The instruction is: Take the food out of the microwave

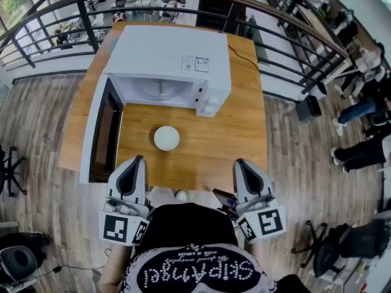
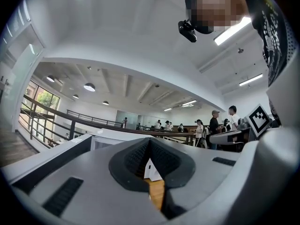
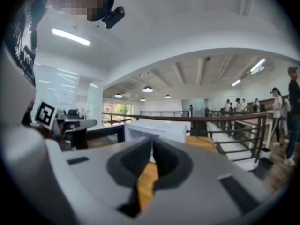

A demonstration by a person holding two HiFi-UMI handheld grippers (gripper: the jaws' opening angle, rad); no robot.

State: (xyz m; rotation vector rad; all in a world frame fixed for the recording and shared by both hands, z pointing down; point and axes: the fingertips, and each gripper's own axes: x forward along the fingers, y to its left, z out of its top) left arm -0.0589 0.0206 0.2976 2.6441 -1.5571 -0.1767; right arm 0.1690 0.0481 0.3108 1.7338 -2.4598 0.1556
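Observation:
A white microwave stands at the far end of the wooden table, its door swung wide open to the left. Its cavity looks empty apart from the turntable. A small round white dish sits on the table in front of the microwave. My left gripper is at the table's near edge, shut and holding nothing. My right gripper is level with it on the right, also shut and empty. In the left gripper view the microwave shows through the closed jaws; the right gripper view shows the microwave ahead.
A black cable runs from the microwave's rear right across the table. A curved railing rings the far side. People stand at the right. Office chairs are on the floor beside me.

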